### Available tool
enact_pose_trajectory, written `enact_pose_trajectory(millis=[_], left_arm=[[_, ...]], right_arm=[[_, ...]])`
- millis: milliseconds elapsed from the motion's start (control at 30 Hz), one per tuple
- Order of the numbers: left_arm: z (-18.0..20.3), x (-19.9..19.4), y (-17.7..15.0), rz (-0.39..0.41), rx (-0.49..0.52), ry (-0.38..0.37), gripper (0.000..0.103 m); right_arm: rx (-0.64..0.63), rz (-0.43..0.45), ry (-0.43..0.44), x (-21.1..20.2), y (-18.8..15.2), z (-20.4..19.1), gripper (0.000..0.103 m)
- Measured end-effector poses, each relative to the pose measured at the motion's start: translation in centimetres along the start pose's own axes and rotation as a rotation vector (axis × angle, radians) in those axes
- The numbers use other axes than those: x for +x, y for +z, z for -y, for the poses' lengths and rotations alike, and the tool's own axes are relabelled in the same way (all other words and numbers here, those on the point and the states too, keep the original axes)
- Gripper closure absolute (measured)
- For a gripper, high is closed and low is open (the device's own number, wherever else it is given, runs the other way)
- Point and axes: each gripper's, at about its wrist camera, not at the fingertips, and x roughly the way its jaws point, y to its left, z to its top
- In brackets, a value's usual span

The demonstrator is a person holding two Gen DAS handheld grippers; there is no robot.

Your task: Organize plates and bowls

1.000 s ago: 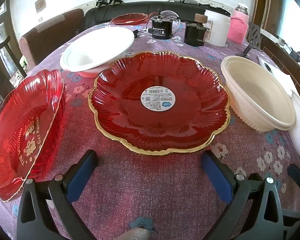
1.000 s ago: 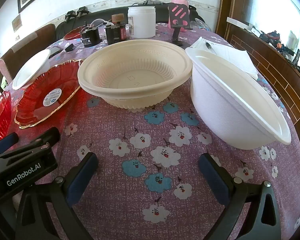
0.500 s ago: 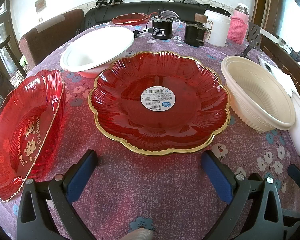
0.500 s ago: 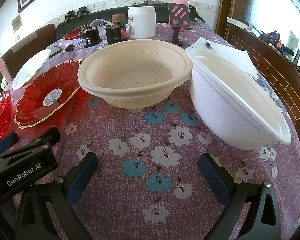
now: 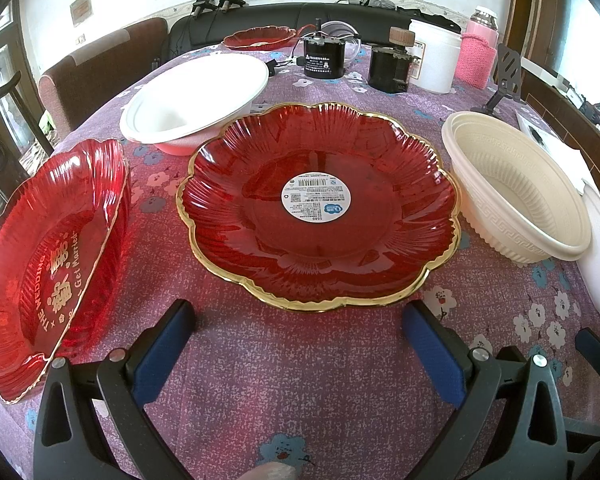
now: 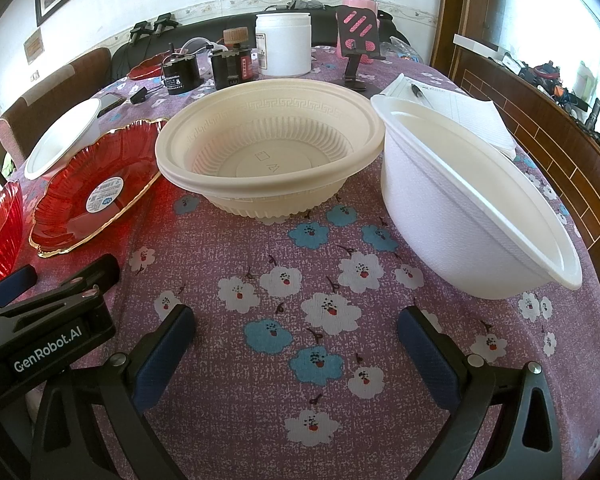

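Nothing gripped yet; sorting not begun, judging by the spread-out crockery. Left gripper (image 5: 296, 332) jaws spread wide, empty, low over the desk (image 5: 300, 392), with the gold-rimmed red plate (image 5: 320, 208) dead ahead at 12 o'clock. Second red plate (image 5: 48, 256) at 9 o'clock, white bowl (image 5: 196, 100) at 11, cream bowl (image 5: 512, 188) at 2. Right gripper (image 6: 296, 332) jaws likewise spread and empty; cream bowl at 12 in its view, big white bowl (image 6: 468, 200) at 2, just beside it. Next move likely: pinch a rim, stack like on like. Against the earlier frames, no visible change; both grippers hold position.
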Motion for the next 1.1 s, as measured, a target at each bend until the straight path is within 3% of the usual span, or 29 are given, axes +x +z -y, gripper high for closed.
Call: enact_pose_trajectory(millis=[1100], left_arm=[[0.33,-0.16,-0.18,-0.004,-0.007,0.006,0.000]], right_arm=[[0.000,0.000,0.000,0.03,-0.03,0.02,0.001]])
